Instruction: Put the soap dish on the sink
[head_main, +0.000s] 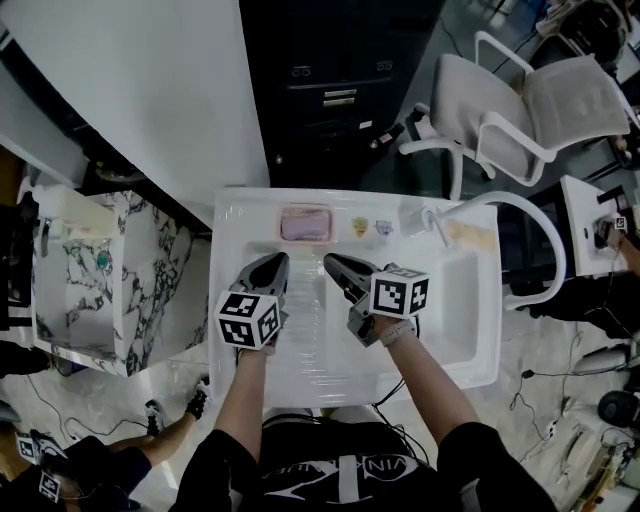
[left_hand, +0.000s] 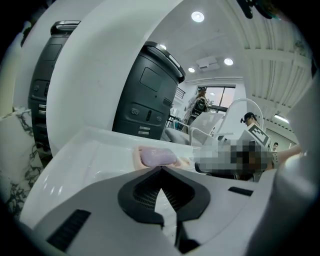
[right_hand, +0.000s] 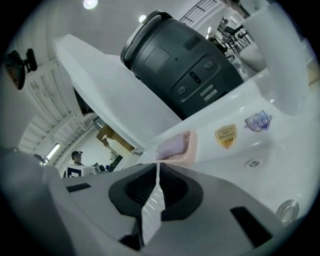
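Office floor, dark cabinet (head_main: 335, 90) behind, grey chair (head_main: 520, 110) back right. White sink (head_main: 480, 370) fills the middle of my head view. My left gripper (head_main: 277, 258) and right gripper (head_main: 330, 260) hang side by side over the basin, both with jaws pressed together and nothing in them. Pink soap dish (head_main: 306, 223) with a purple bar sits on the sink's back ledge, just ahead of both tips, not touching. Two small stickers (head_main: 360, 227) sit to its right.

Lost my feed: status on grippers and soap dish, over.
Left gripper and right gripper shut, empty. Soap dish on sink back ledge, holding soap. Nothing blocking.
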